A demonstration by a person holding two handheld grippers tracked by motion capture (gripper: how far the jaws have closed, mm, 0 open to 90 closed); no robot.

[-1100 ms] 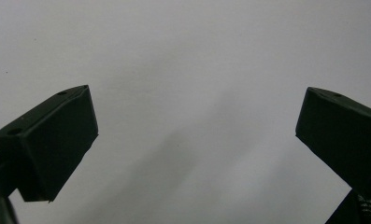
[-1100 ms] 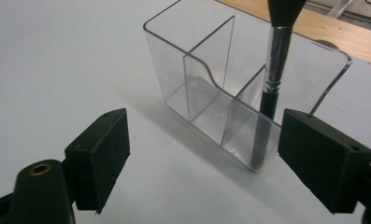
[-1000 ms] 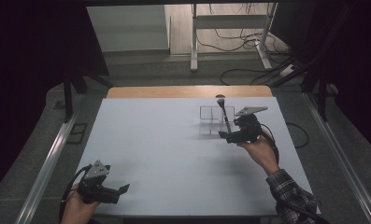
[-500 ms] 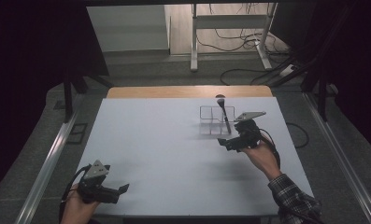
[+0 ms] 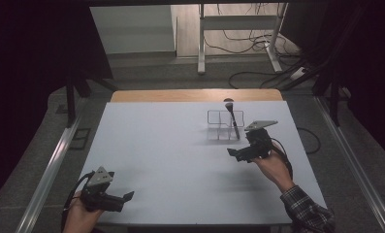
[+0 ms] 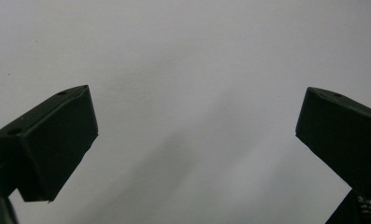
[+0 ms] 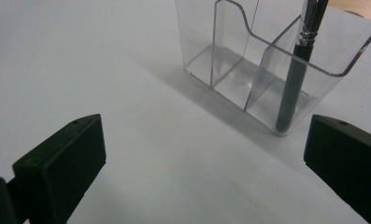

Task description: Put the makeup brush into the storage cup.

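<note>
A clear acrylic organizer with several compartments stands on the white table, right of centre. A black makeup brush stands tilted in its right compartment, bristles up. My right gripper hovers just in front of the organizer. Its jaws have just been opening and stand wide open with nothing between them. In the right gripper view the organizer and the brush handle lie beyond the open gripper. My left gripper rests at the near left corner, open over bare table.
The white table top has a wooden strip along its far edge. Metal rails run along both sides of the table. Cables and a stand's legs lie on the floor beyond it.
My right gripper has drawn back a little from the organizer toward the person, away from the brush, which stays standing in its compartment. The left gripper has not moved.
</note>
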